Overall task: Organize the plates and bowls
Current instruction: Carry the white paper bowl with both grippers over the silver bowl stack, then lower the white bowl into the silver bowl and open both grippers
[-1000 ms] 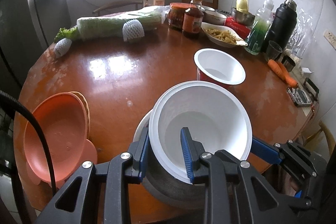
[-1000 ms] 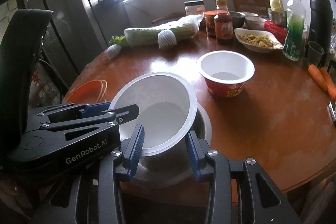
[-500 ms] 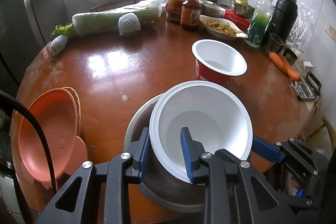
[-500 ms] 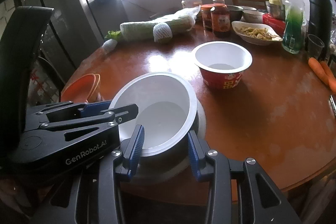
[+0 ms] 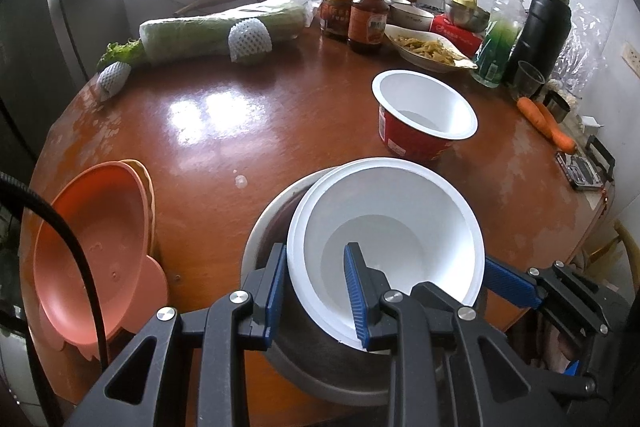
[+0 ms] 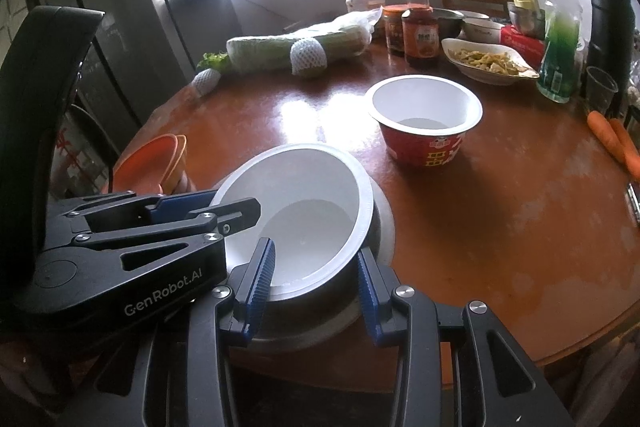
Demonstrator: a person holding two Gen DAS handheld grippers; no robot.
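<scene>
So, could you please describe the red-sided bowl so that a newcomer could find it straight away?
On the round reddish-brown wooden table, look past the white bowl nested in the grey metal bowl at the near edge. The red-sided paper bowl stands alone mid-table, upright and empty; only it has red printed walls under a white rim.

The left gripper (image 5: 316,287) points steeply downward, its blue-padded jaws drawn close together and clamped on the near rim of a white bowl (image 5: 384,227), one finger inside and one outside. The right gripper (image 6: 316,287) also tilts downward from the other side, its jaws pinching the same bowl's rim with a somewhat wider gap.
</scene>
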